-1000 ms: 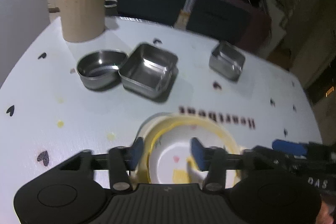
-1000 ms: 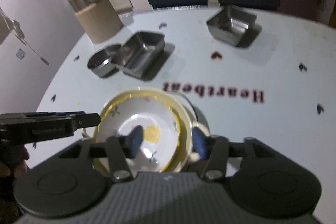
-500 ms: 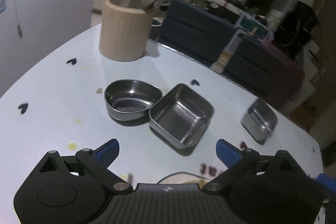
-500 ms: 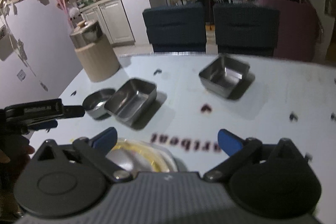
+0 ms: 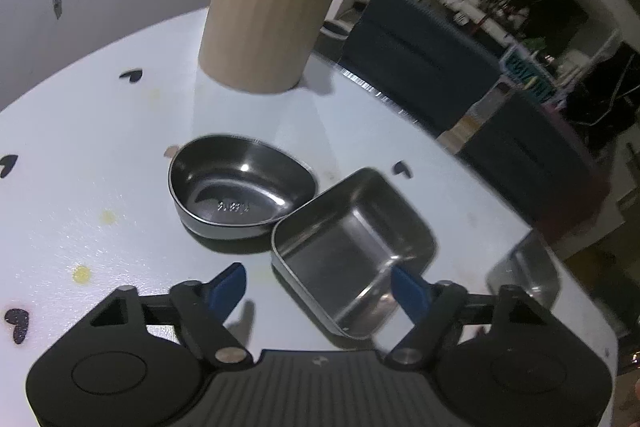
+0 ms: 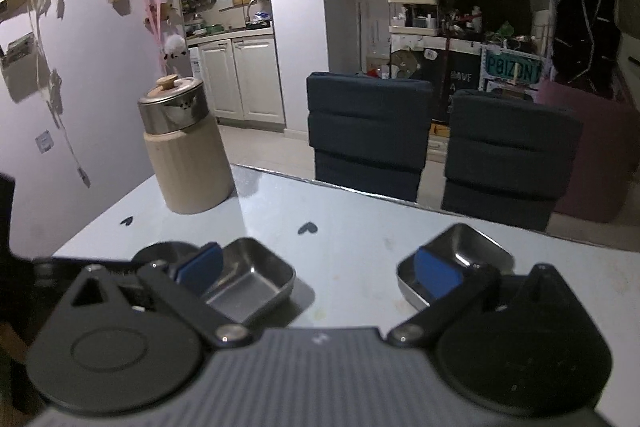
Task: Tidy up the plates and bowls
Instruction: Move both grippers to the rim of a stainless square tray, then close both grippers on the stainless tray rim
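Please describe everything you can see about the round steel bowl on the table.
The round steel bowl is a shallow dish of dark, shiny metal with a thin rim and stamped marks on its flat bottom. It is empty and stands upright on the pale table. Its right side meets, or nearly meets, a corner of the square steel container. The beige canister stands behind it, apart. No gripper touches it.
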The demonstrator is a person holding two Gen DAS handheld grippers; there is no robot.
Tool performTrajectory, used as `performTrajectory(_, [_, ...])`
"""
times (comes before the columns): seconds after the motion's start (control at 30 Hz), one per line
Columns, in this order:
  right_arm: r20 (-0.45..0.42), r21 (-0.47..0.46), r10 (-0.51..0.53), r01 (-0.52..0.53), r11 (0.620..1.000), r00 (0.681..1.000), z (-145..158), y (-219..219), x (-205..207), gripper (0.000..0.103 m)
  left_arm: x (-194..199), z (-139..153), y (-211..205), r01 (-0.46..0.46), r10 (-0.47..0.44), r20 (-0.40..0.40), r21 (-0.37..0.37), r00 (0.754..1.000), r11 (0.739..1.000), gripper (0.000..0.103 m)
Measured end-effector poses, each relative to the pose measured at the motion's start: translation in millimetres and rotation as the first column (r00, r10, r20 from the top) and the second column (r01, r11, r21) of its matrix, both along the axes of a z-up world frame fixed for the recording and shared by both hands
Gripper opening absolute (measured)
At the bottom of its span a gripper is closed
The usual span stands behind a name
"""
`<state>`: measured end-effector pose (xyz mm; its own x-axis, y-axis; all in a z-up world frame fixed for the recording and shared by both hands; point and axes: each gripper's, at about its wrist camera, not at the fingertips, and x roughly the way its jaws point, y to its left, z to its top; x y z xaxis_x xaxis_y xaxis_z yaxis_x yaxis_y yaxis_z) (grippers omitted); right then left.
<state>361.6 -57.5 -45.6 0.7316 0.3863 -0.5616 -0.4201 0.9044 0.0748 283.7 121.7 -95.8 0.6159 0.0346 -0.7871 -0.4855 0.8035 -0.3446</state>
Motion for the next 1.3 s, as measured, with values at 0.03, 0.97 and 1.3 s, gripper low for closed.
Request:
performTrajectory(0.03, [-0.010,0.004,-0.007,0.007,1.000,1.000,-3.6,1.5,8.0,0.102,3.9,-5.3,1.2,-0.003,0.003,-0.016,-0.008,1.000,1.000,0.070])
performTrajectory(0.97, [-0.299,-0.081,0.113,-0.143,0.986,0.947,-97.8,69.8,80.0,0.040,24.2,-35.0,14.1,0.273,-0.261,-0.114,0.109,0.959,0.956,0.003])
performTrajectory(1.3, [-0.352,-0.090,0.069,-0.107,0.990,0.933,-92.3,54.2,58.9,0.010,19.5,-9.4,2.2,0.303,-0.302,-0.020,0.087,0.953,0.949,0.002])
